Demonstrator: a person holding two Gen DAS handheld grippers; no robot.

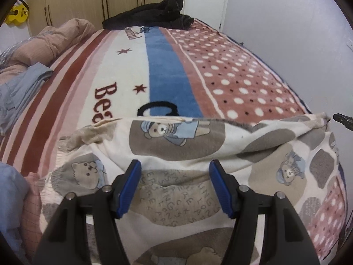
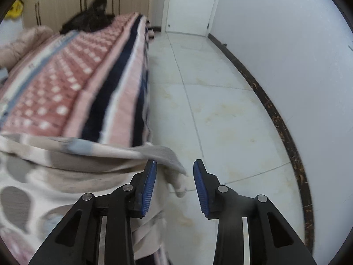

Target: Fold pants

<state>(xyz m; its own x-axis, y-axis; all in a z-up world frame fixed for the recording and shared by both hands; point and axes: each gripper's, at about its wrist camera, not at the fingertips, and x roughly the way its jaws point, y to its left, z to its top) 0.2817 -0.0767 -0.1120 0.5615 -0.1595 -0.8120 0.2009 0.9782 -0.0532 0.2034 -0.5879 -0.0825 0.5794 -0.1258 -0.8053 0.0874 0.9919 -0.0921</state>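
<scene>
The pants [image 1: 181, 159] are cream fleece with grey patches and teddy bears. They lie across the near end of the bed, with a folded edge along the top. My left gripper [image 1: 175, 165] is open, its blue pads just above the cloth. In the right wrist view the pants [image 2: 72, 172] hang at the bed's right edge. My right gripper [image 2: 175, 165] is open; a corner of the cloth [image 2: 174, 172] lies between its pads, beside the left one. The right gripper's tip [image 1: 343, 120] shows at the far right of the left wrist view.
The bed carries a striped and dotted blanket [image 1: 231, 72]. A dark garment [image 1: 154, 15] lies at its far end. Pink bedding [image 1: 44, 42] and blue-grey clothes [image 1: 19, 92] sit on the left. Tiled floor [image 2: 220, 101] and a white wall [image 2: 286, 44] are to the right.
</scene>
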